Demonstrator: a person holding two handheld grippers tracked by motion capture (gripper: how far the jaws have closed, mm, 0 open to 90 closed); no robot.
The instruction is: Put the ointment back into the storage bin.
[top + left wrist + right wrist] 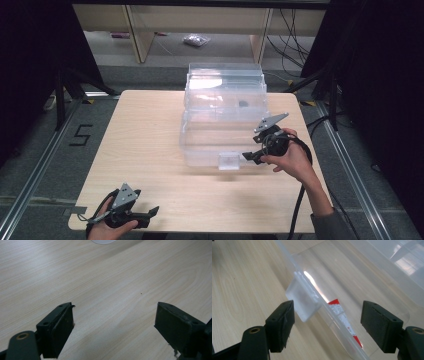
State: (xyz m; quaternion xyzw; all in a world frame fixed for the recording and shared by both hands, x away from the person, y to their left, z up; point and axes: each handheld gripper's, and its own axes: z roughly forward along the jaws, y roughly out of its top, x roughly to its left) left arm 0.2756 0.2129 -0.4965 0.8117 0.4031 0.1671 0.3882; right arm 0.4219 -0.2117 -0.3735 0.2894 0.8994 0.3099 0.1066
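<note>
the right gripper [325,322] has its jaws spread wide, with nothing pinched; the clear box's [222,100] latch tab [303,301] sits just ahead of them, nearer the left jaw. the left gripper [113,325] gapes open over bare table [100,277], holding nothing.

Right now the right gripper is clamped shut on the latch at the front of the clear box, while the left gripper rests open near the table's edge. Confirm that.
Not quite. The right gripper is not clamped: the right gripper view shows its jaws standing open around the latch of the clear box, neither pad pressing it. The left gripper does sit open near the table edge.
</note>
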